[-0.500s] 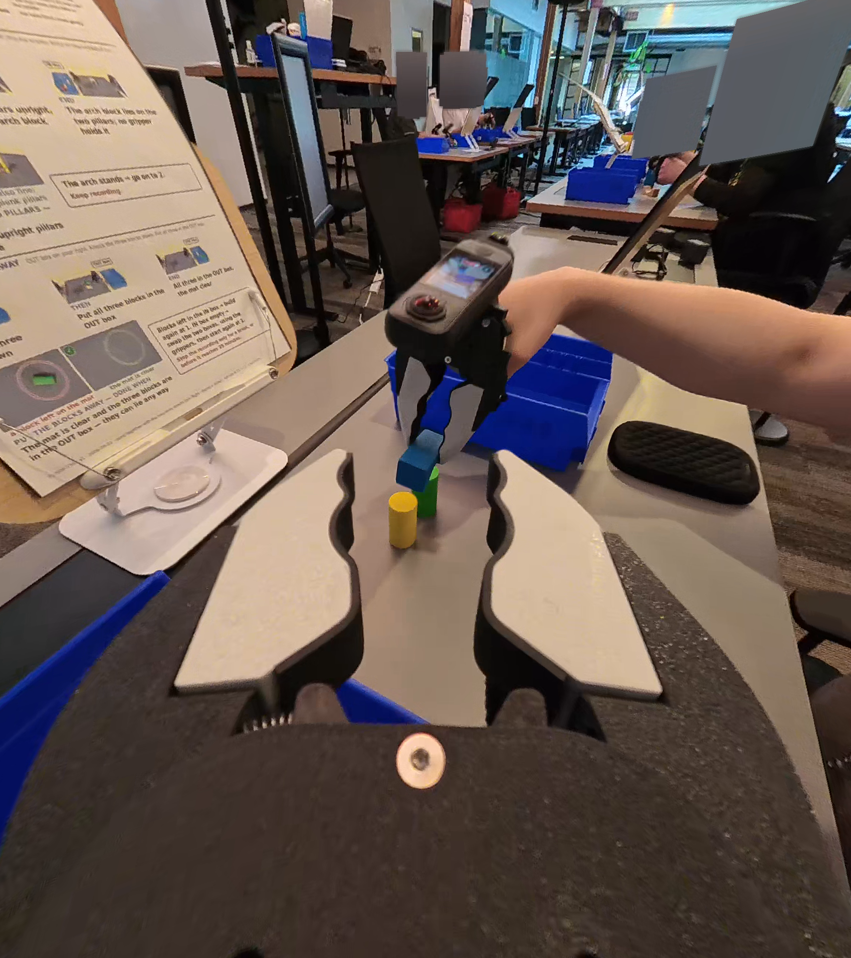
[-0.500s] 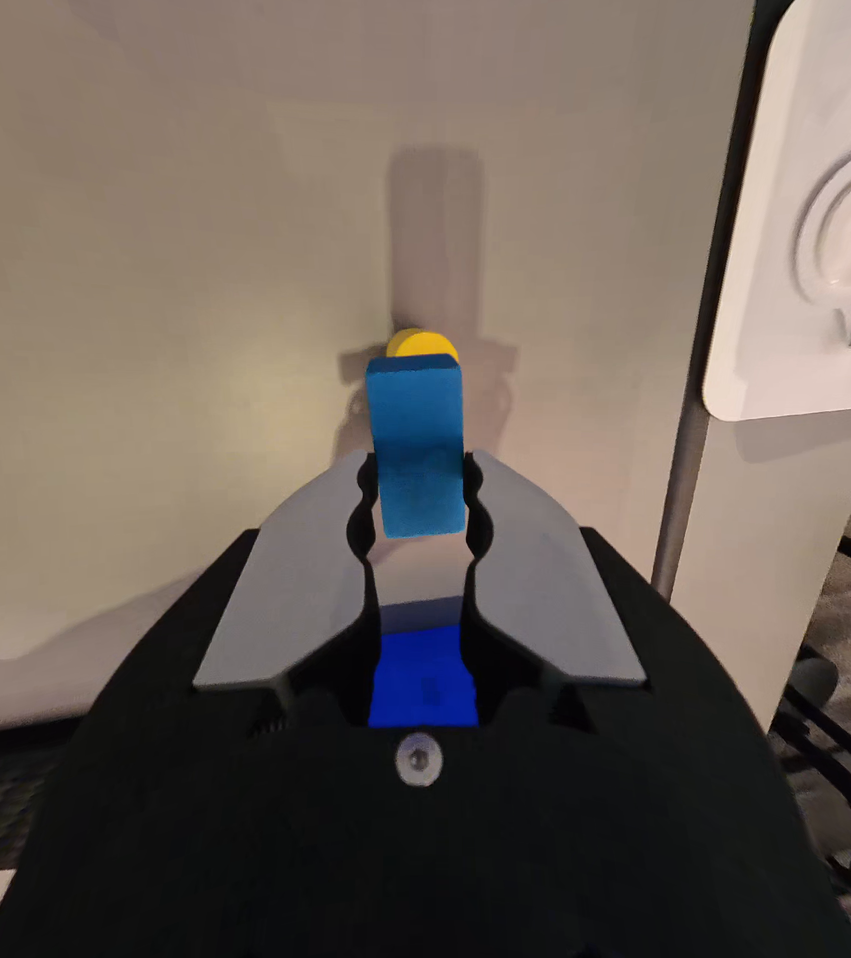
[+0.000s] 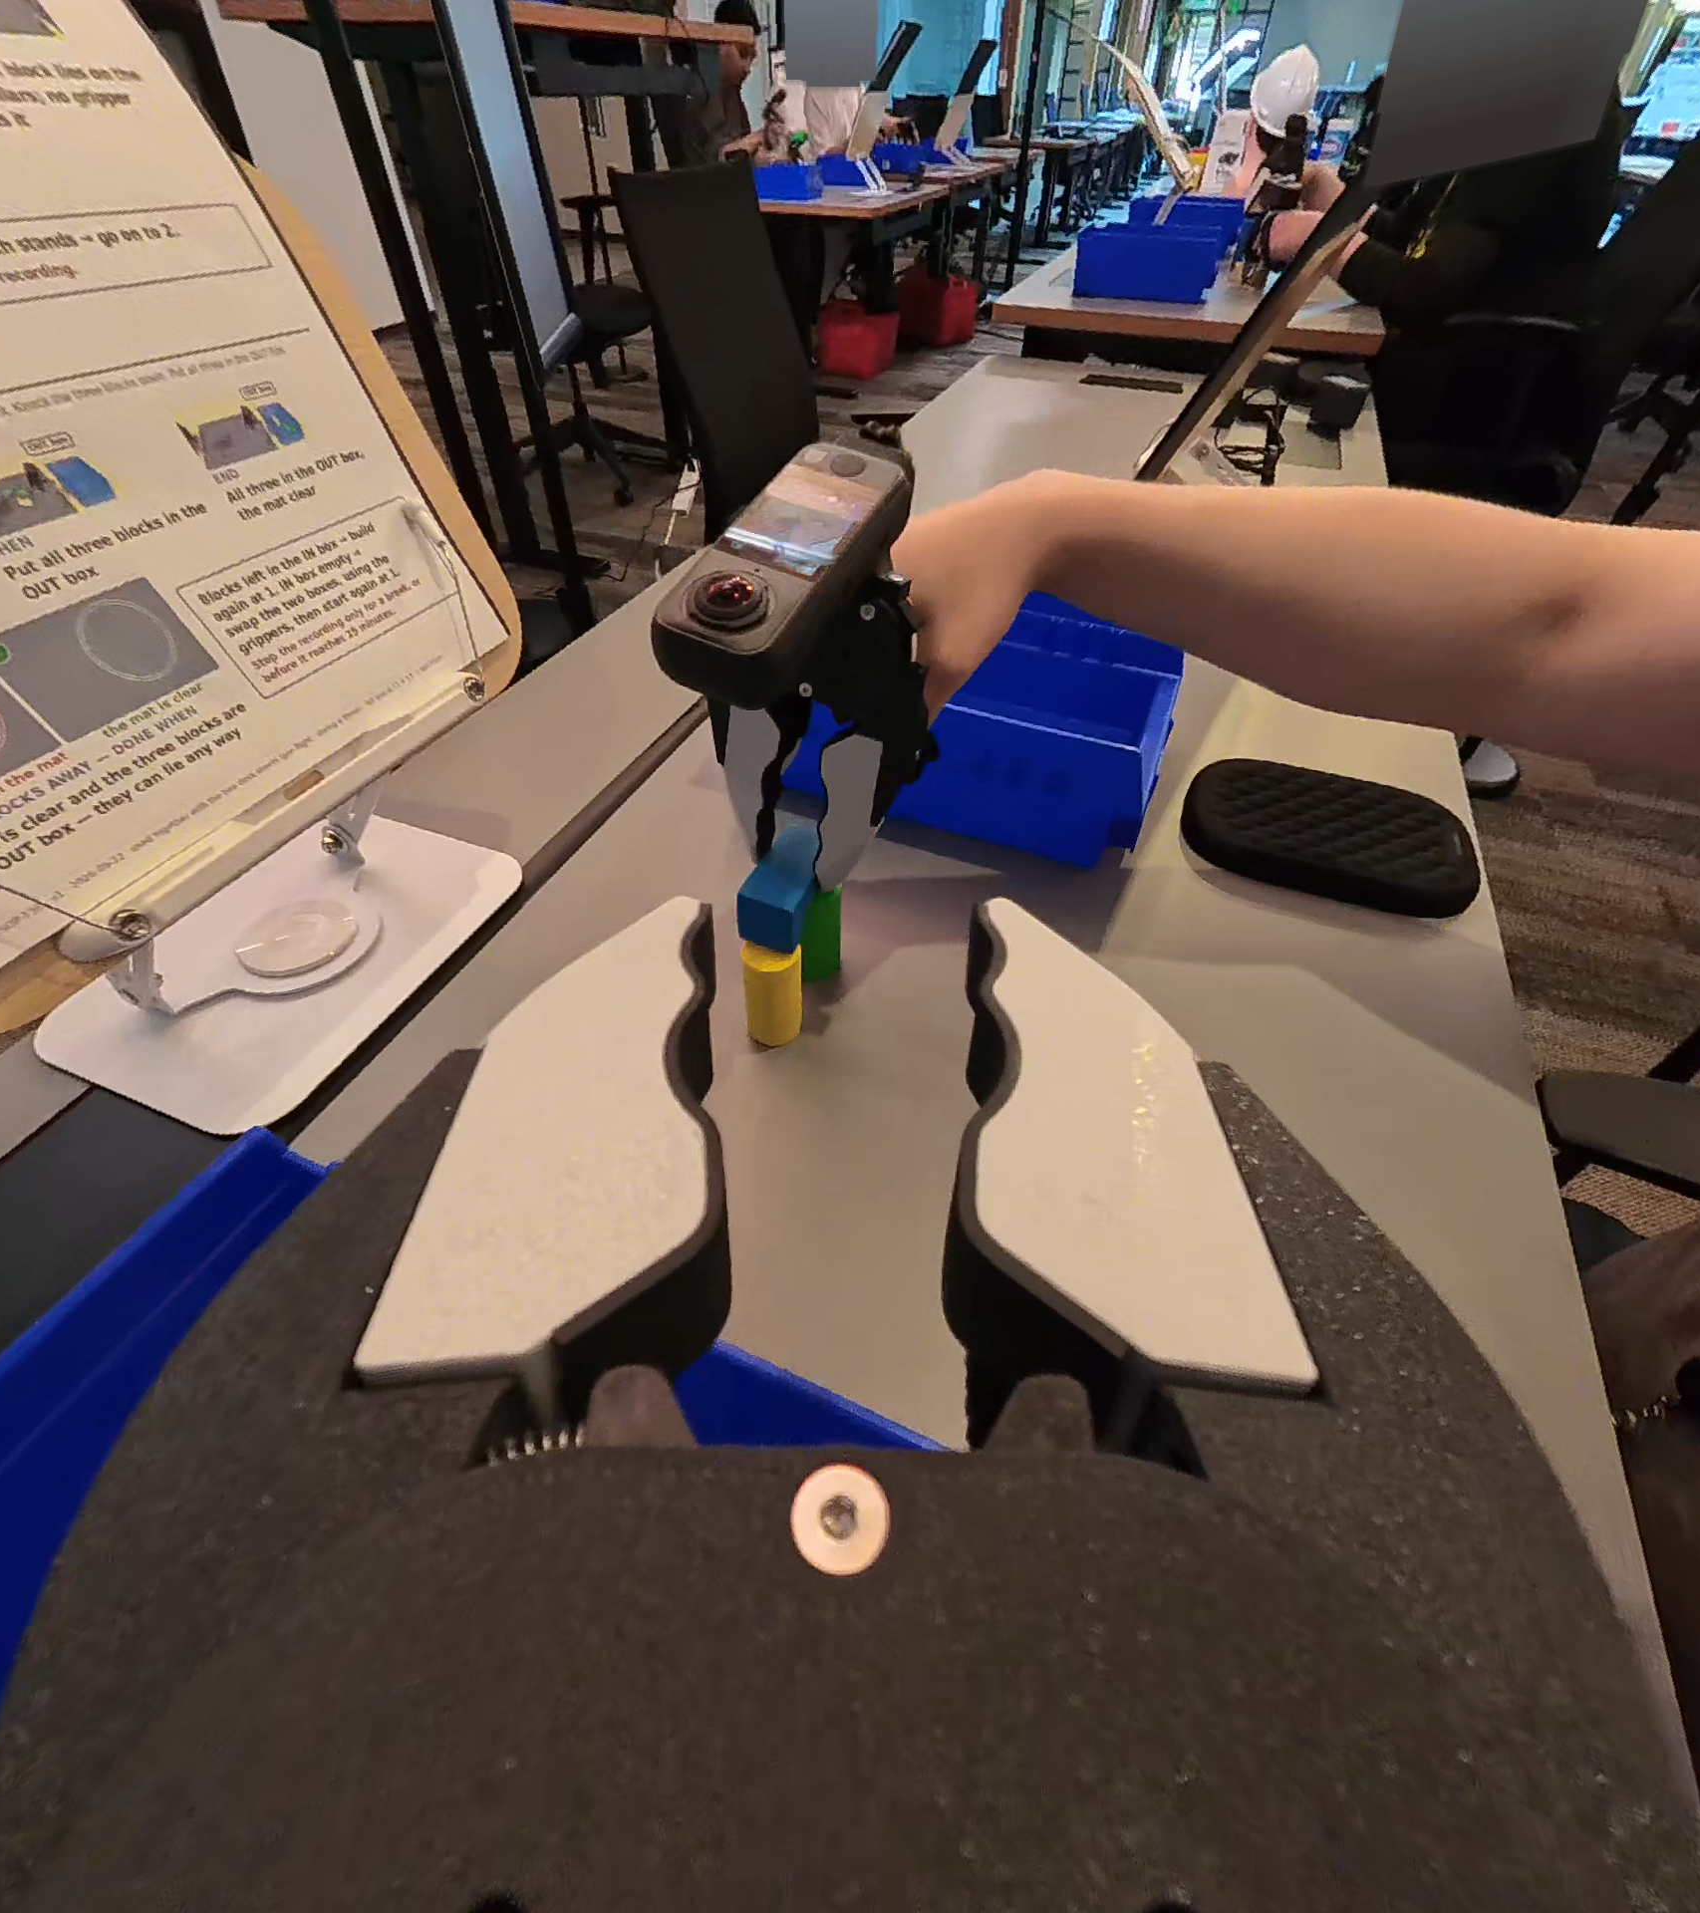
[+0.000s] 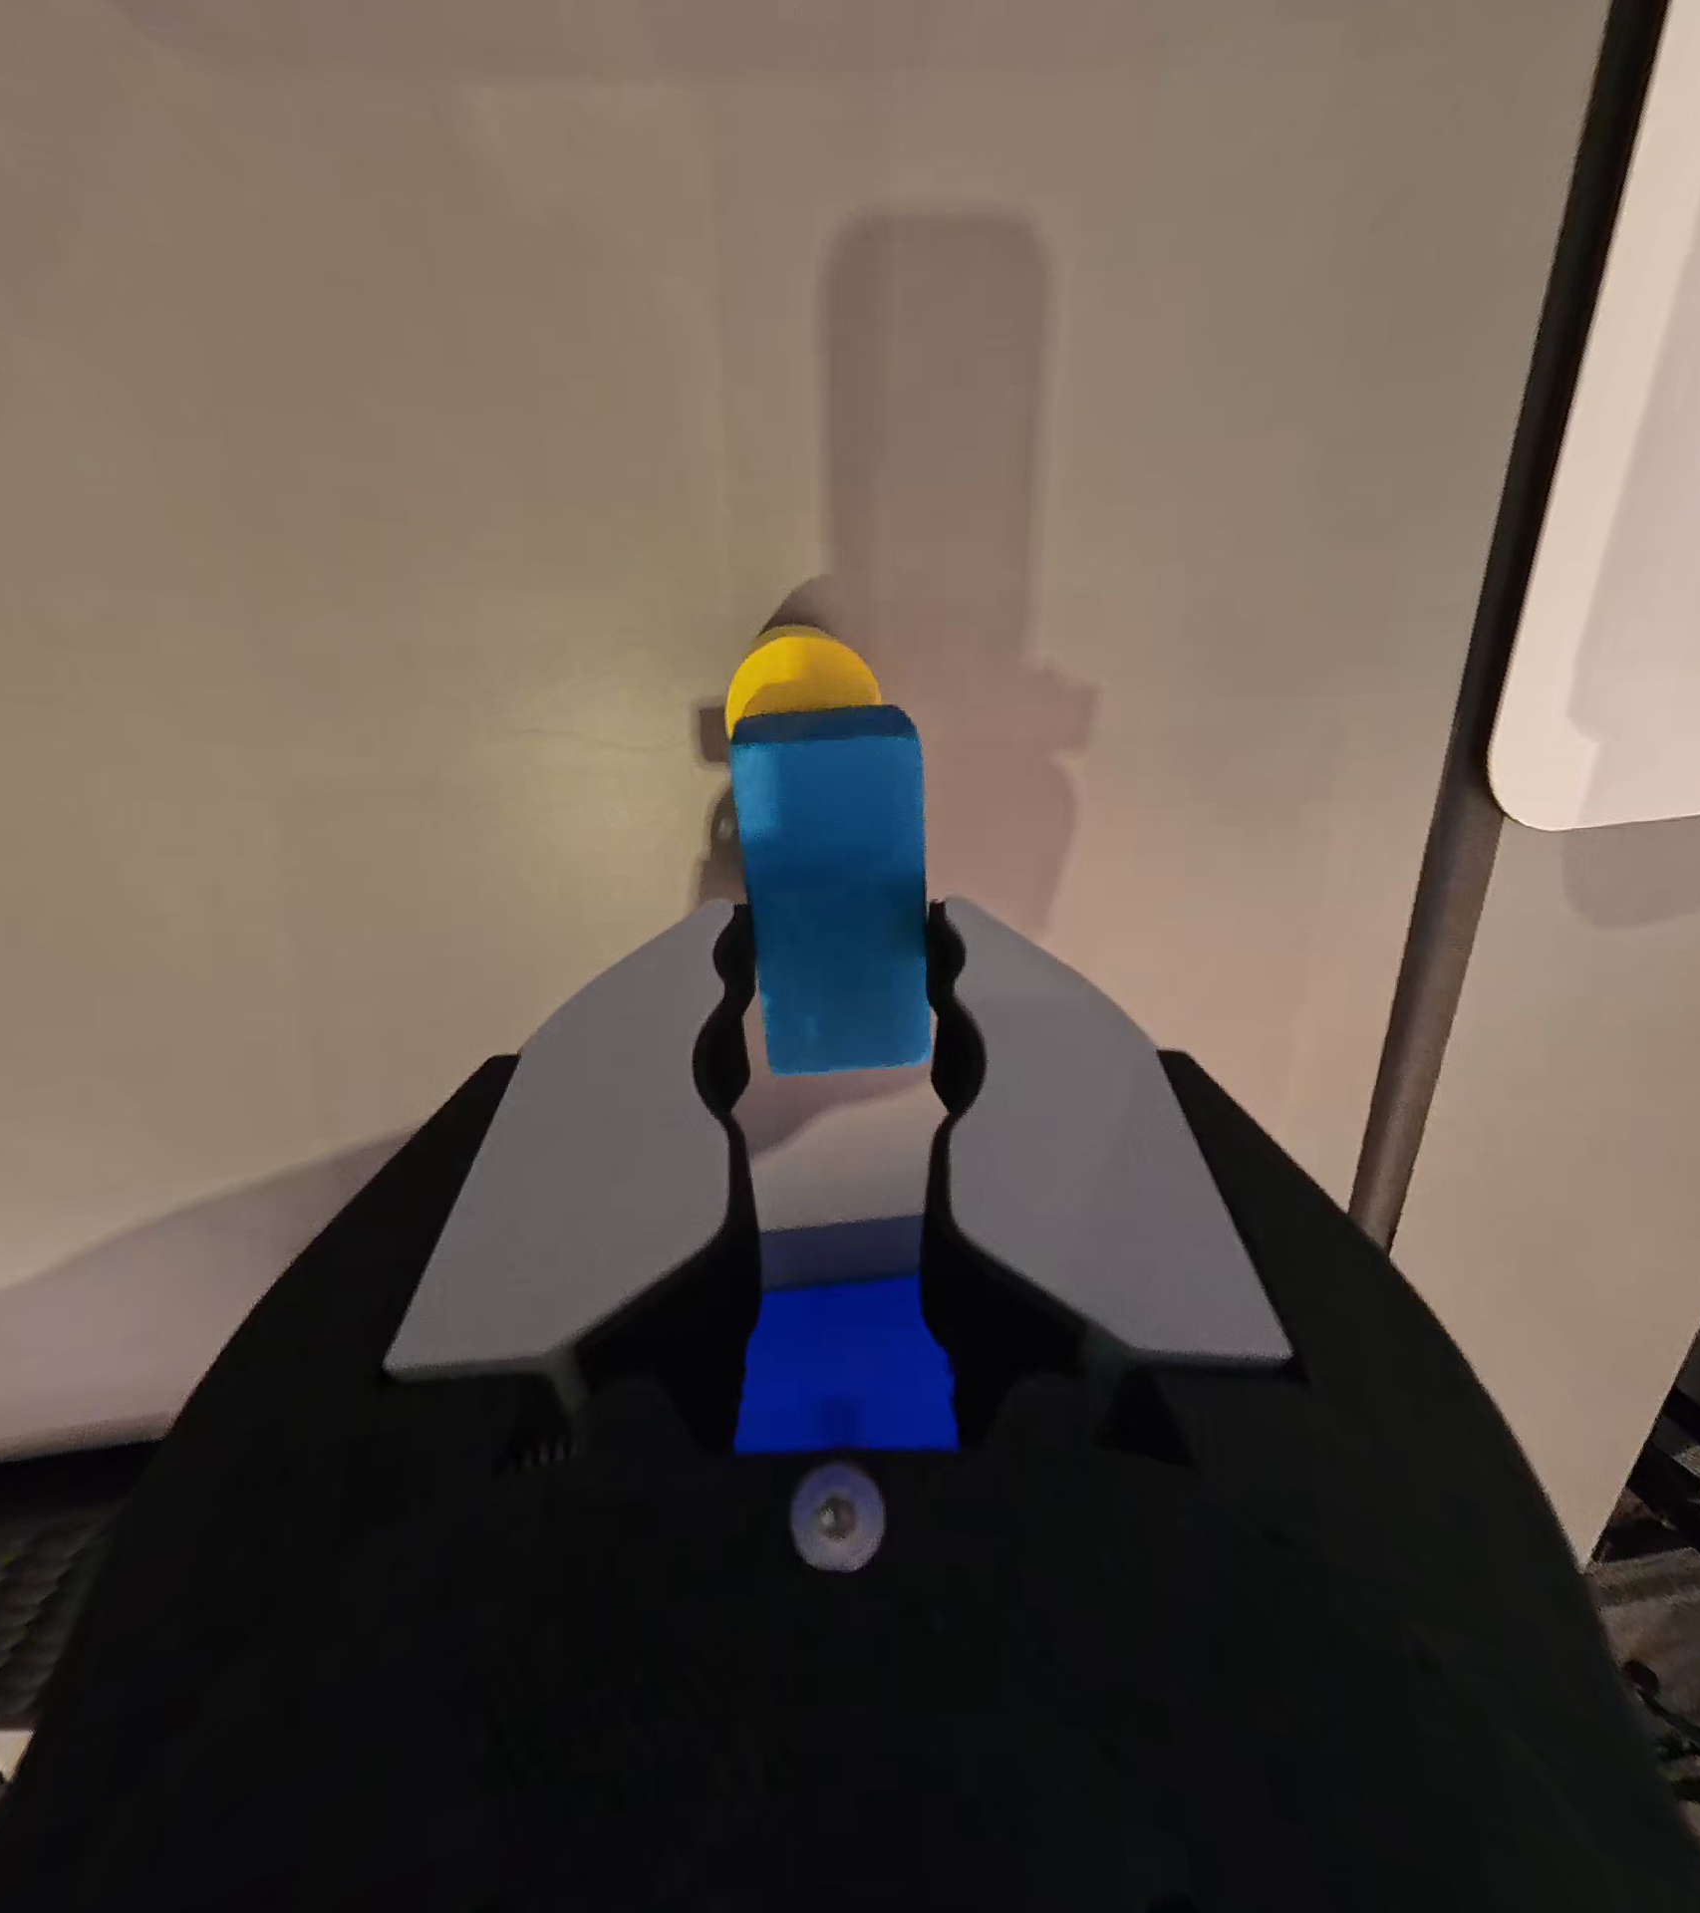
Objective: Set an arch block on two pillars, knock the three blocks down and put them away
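Nearest, the left gripper (image 3: 836, 1035) hovers with its two pale, wavy-edged jaws spread wide and empty, a blue bin edge (image 3: 100, 1335) below it; beyond, on the smooth grey tabletop (image 3: 1239, 1035), stand two upright cylinder pillars, one yellow (image 3: 772, 992), one green (image 3: 822, 932); one matte blue arch block (image 4: 833, 901) sits on them, clenched in the right gripper (image 3: 804, 828); farther right lie one blue bin (image 3: 1022, 756) and one black quilted pad (image 3: 1327, 836).
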Motion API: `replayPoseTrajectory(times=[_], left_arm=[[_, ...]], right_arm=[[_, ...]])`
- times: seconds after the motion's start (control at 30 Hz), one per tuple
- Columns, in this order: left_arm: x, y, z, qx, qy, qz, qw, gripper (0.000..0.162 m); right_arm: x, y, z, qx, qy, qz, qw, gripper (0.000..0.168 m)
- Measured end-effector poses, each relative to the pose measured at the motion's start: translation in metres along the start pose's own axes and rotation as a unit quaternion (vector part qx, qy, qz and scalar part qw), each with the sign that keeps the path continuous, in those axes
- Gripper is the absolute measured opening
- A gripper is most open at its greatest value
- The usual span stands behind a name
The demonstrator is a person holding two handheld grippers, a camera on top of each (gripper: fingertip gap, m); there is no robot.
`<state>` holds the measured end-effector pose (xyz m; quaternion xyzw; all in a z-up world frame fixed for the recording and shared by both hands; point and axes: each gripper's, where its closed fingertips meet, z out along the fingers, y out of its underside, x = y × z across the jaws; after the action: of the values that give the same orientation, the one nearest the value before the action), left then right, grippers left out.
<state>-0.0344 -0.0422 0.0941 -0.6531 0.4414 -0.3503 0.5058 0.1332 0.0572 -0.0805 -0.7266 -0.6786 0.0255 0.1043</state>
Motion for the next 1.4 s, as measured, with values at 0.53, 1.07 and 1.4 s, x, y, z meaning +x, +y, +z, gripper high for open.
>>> replayPoseTrajectory(times=[0.53,1.07,1.4], left_arm=[[-0.006,-0.008,-0.017,0.032,-0.011,-0.014,0.999,0.047],[-0.017,0.003,-0.015,0.019,-0.034,-0.011,0.999,0.042],[-0.016,-0.004,-0.020,0.044,-0.026,-0.025,0.998,0.041]], right_arm=[[0.050,0.047,-0.058,0.129,0.084,0.238,0.959,0.014],[0.042,0.091,0.046,-0.084,0.008,0.424,0.902,0.002],[0.005,0.024,0.061,-0.053,-0.054,0.316,0.946,0.001]])
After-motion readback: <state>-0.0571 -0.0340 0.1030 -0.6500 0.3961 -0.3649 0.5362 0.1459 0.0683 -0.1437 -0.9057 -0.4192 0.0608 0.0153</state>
